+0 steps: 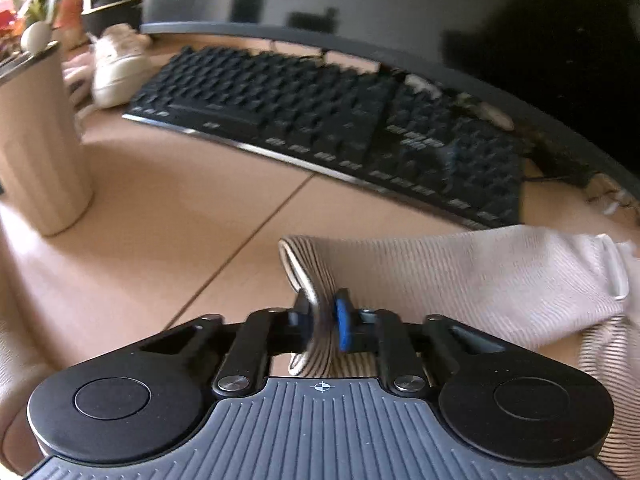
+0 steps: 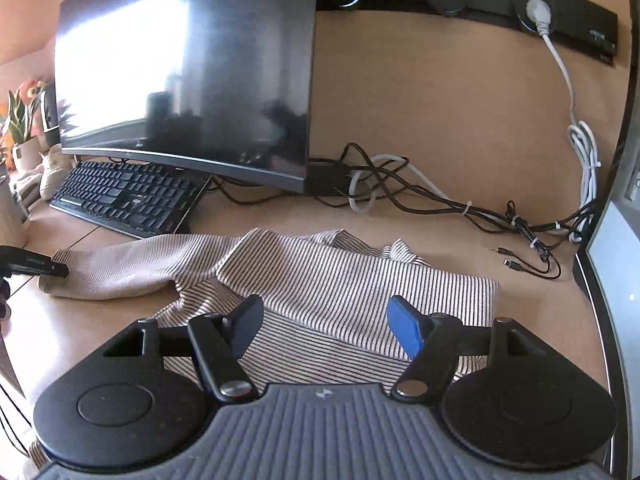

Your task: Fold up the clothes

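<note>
The left gripper is clamped on the shirt's sleeve; the right gripper, fingers apart, hovers over the shirt's body.

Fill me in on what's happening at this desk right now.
A person is folding a striped shirt on the desk, a two-finger tool in each hand. The left tool is shut on the end of a sleeve, stretched out towards the keyboard. The right tool hangs open above the shirt's body, gripping nothing. The shirt lies rumpled and only partly folded in front of the monitor.
</note>
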`<state>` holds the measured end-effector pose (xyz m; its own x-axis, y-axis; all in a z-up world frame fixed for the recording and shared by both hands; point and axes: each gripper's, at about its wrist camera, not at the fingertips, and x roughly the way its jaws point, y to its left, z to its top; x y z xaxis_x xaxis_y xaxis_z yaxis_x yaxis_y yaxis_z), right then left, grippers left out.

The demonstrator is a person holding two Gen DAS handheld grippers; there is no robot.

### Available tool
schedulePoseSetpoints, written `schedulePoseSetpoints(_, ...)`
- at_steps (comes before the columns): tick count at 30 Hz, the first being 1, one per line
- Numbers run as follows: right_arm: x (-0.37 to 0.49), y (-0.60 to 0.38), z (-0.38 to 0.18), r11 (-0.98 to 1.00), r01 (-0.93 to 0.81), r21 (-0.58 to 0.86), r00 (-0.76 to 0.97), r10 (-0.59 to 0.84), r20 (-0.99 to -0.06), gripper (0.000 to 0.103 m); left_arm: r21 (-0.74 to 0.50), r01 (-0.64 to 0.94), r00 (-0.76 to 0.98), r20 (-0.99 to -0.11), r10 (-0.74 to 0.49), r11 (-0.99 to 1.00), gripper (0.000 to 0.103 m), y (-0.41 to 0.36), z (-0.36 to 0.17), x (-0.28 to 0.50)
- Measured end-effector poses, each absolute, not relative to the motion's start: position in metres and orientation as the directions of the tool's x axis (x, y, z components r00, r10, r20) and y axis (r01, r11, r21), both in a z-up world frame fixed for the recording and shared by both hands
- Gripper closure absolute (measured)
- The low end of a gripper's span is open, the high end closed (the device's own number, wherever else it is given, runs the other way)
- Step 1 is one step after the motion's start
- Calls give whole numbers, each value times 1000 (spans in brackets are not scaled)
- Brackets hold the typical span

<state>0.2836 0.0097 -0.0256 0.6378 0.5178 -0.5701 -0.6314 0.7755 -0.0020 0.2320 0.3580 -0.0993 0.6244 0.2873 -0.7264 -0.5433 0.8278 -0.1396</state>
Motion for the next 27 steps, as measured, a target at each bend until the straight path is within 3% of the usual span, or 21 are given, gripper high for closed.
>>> schedulePoseSetpoints(10,227,102,-10,442,-891,-105,443,795,-415,34,-378,-225,848,-530,-11,898,92,312,11,237)
schedulePoseSetpoints(13,216,134,-10,345,-937,-61,344,870,-354,35,-418,-140,864,-494,-96,898,98,293,27,243)
schedulePoseSetpoints(15,215,153,-11,365,-930,-46,359,876,-322,44,-428,-100,868,-479,-131,898,98,281,34,248)
schedulePoseSetpoints(17,224,162,-10,422,-906,-31,409,855,-319,77,-437,-73,873,-463,-155,897,98,272,38,251)
schedulePoseSetpoints(19,241,162,-10,474,-881,0,445,828,-341,96,-450,-50,880,-442,-174,892,98,271,39,252)
schedulePoseSetpoints(20,250,160,-9,500,-866,15,463,812,-355,96,-456,-47,885,-431,-174,889,96,271,40,251)
schedulePoseSetpoints(22,269,146,-8,554,-831,47,497,778,-384,96,-444,-75,890,-433,-140,893,84,277,39,250)
schedulePoseSetpoints(23,277,138,-8,581,-812,60,514,760,-397,96,-428,-98,891,-439,-112,898,69,282,37,250)
schedulePoseSetpoints(24,283,128,-8,602,-796,69,529,746,-404,96,-401,-145,887,-458,-61,905,62,286,34,247)
schedulePoseSetpoints(27,295,99,-9,663,-745,77,578,699,-422,96,-385,-256,849,-528,16,887,58,303,15,241)
